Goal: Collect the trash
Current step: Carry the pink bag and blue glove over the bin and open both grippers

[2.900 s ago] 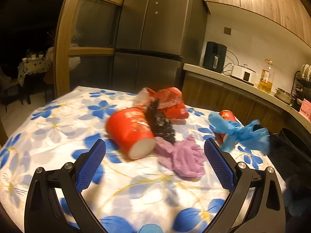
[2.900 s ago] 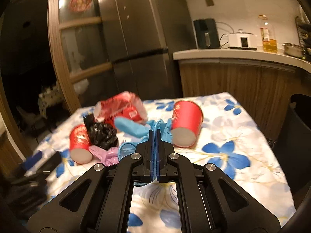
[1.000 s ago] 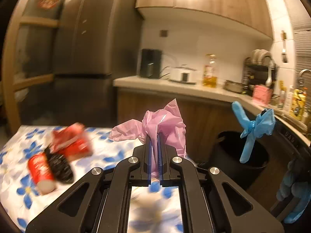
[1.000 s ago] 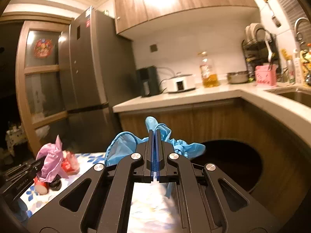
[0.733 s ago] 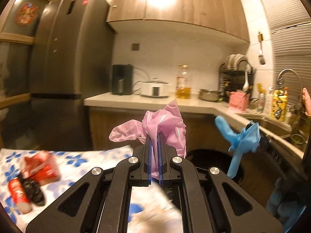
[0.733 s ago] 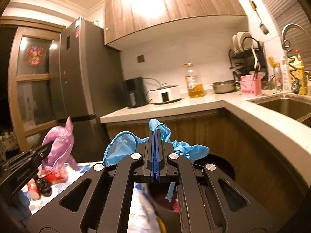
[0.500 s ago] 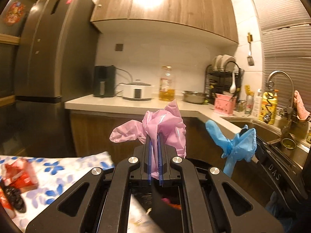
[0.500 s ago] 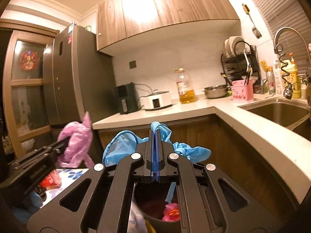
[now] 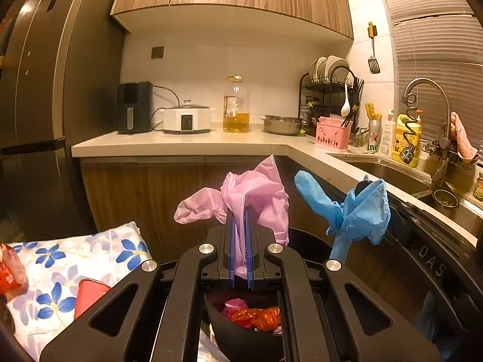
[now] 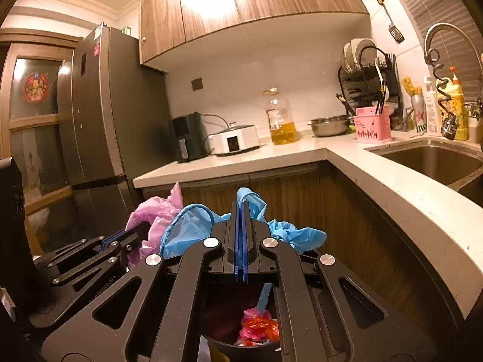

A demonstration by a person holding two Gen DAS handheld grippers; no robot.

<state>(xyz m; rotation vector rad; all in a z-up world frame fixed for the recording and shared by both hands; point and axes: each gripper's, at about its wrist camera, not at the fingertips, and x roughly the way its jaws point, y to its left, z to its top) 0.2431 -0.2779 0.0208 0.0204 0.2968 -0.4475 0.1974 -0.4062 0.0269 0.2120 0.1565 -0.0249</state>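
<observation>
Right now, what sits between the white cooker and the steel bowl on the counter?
A bottle of yellow oil stands between the white cooker and the steel bowl, seen in both wrist views.

The trash bin (image 9: 305, 241) stands below both held gloves, right of the table (image 9: 90, 250), before the counter (image 9: 181, 146).

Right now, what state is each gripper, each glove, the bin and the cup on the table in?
left gripper: shut on the pink glove
pink glove: crumpled, pinched, above the bin
right gripper: shut on the blue glove
blue glove: crumpled, pinched, above the bin
trash bin: open, holding trash
red cup: on the tablecloth
</observation>
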